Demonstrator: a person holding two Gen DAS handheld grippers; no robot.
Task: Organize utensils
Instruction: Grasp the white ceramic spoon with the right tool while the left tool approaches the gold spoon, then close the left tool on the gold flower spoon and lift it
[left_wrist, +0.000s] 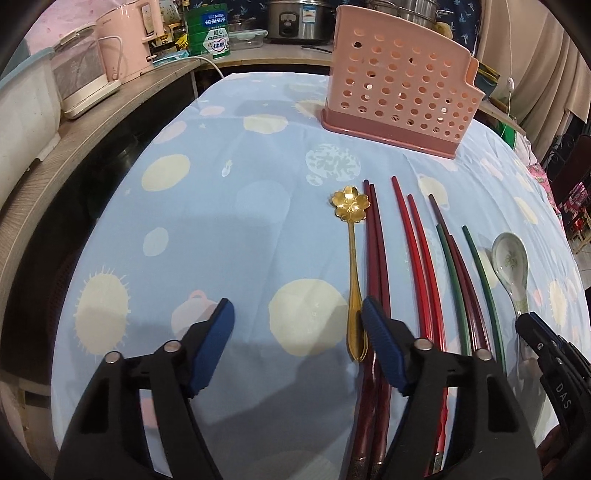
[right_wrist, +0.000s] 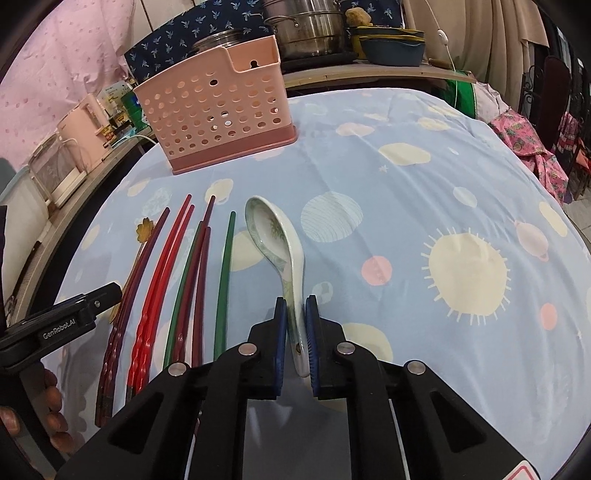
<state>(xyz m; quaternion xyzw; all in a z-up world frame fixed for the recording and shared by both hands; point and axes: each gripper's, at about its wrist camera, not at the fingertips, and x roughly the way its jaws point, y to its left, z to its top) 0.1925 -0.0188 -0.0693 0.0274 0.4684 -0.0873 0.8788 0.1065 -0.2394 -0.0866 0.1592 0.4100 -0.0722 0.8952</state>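
Observation:
A pink perforated utensil holder (left_wrist: 399, 85) (right_wrist: 218, 110) stands at the far side of the blue patterned tablecloth (left_wrist: 221, 206). In front of it lie a gold flower spoon (left_wrist: 352, 266), dark red chopsticks (left_wrist: 375, 240), red chopsticks (left_wrist: 417, 251) (right_wrist: 166, 266), green and maroon chopsticks (left_wrist: 480, 277) (right_wrist: 223, 273) and a white ceramic spoon (left_wrist: 511, 262) (right_wrist: 273, 236). My left gripper (left_wrist: 297, 302) is open, low over the cloth; the gold spoon's handle lies inside its jaws, right against the right pad. My right gripper (right_wrist: 295, 301) is shut on the ceramic spoon's handle, with the bowl still on the cloth.
A wooden counter along the left carries a pink kettle (left_wrist: 125, 44), a green tin (left_wrist: 207, 33) and a rice cooker (left_wrist: 295, 18). Steel pots (right_wrist: 306, 29) and a blue dish (right_wrist: 391, 48) stand behind the table. A hand (right_wrist: 51, 398) holds the left gripper's body.

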